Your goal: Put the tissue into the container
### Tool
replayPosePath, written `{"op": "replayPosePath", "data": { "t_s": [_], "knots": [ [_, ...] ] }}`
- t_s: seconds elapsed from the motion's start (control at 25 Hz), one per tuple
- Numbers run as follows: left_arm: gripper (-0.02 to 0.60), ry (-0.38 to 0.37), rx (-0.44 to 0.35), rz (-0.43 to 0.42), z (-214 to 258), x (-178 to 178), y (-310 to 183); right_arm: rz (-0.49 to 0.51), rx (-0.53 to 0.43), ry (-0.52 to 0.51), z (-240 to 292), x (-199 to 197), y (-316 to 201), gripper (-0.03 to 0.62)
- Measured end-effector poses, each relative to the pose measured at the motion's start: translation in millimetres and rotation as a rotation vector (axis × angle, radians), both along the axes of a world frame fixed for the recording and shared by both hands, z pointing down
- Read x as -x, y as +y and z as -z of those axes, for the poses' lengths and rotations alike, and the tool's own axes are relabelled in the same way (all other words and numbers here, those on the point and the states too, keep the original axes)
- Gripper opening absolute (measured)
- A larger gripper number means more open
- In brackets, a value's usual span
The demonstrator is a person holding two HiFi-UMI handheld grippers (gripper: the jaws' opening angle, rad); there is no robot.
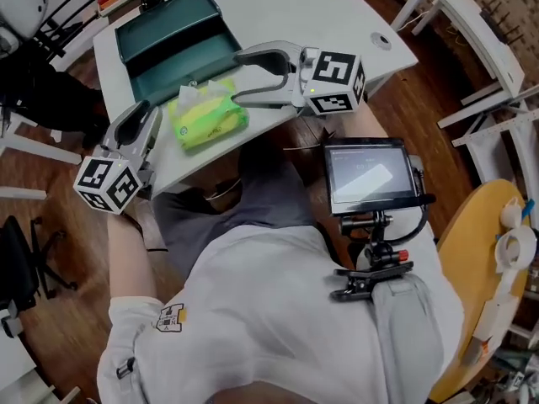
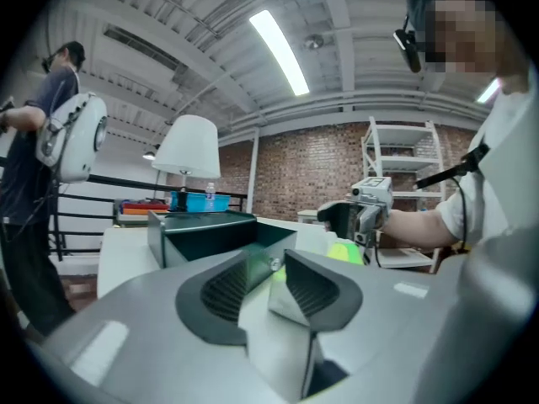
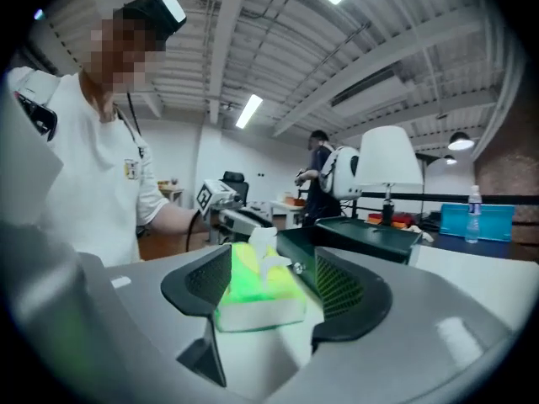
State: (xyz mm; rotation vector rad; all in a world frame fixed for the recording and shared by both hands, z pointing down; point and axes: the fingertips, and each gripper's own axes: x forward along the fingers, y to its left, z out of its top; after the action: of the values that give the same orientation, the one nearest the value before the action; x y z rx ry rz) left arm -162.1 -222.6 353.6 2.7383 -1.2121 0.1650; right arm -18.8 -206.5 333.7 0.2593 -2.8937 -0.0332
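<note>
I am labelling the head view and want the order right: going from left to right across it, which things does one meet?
left gripper → green tissue pack → right gripper → small screen → round yellow table

Tissue pack [image 1: 208, 114] on the table [image 1: 286, 7], between the right gripper's [image 1: 240, 78] jaws, right of the left gripper [image 1: 141, 118]; container [image 1: 173, 40] beyond both.
</note>
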Motion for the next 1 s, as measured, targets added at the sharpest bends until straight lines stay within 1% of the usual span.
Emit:
{"op": "replayPosePath", "data": {
  "t_s": [0.08, 0.12, 0.16, 0.2, 0.24, 0.28, 0.36, 0.44, 0.56, 0.64, 0.68, 0.76, 1.0],
  "knots": [
    [0.257, -0.035, -0.009, -0.139, -1, -14, 14, 0.083, -0.016, 0.104, -11, 9, 15, 0.356],
    [0.32, -0.075, -0.019, -0.199, -2, -20, 21, 0.103, -0.026, 0.144, -16, 12, 20, 0.372],
    [0.354, -0.122, -0.03, -0.247, -2, -26, 27, 0.114, -0.036, 0.174, -20, 13, 22, 0.381],
    [0.373, -0.168, -0.043, -0.283, -2, -32, 32, 0.123, -0.043, 0.195, -23, 14, 23, 0.386],
    [0.374, -0.206, -0.057, -0.313, -2, -37, 37, 0.132, -0.047, 0.216, -26, 15, 24, 0.395],
    [0.411, -0.243, -0.071, -0.343, -2, -43, 41, 0.143, -0.052, 0.243, -30, 16, 24, 0.4],
    [0.437, -0.336, -0.092, -0.41, -7, -53, 46, 0.17, -0.063, 0.313, -40, 18, 28, 0.409],
    [0.443, -0.447, -0.098, -0.455, -15, -61, 47, 0.191, -0.076, 0.373, -47, 20, 30, 0.413],
    [0.443, -0.589, -0.091, -0.473, -28, -68, 41, 0.195, -0.107, 0.435, -53, 24, 27, 0.404],
    [0.431, -0.653, -0.071, -0.479, -38, -72, 41, 0.184, -0.14, 0.467, -56, 26, 25, 0.333],
    [0.393, -0.676, -0.062, -0.481, -42, -73, 41, 0.181, -0.151, 0.476, -57, 26, 25, 0.322],
    [0.364, -0.691, -0.053, -0.478, -46, -74, 42, 0.182, -0.161, 0.481, -57, 27, 25, 0.299],
    [0.321, -0.661, -0.053, -0.462, -43, -72, 42, 0.18, -0.184, 0.466, -54, 27, 26, 0.241]
  ]
}}
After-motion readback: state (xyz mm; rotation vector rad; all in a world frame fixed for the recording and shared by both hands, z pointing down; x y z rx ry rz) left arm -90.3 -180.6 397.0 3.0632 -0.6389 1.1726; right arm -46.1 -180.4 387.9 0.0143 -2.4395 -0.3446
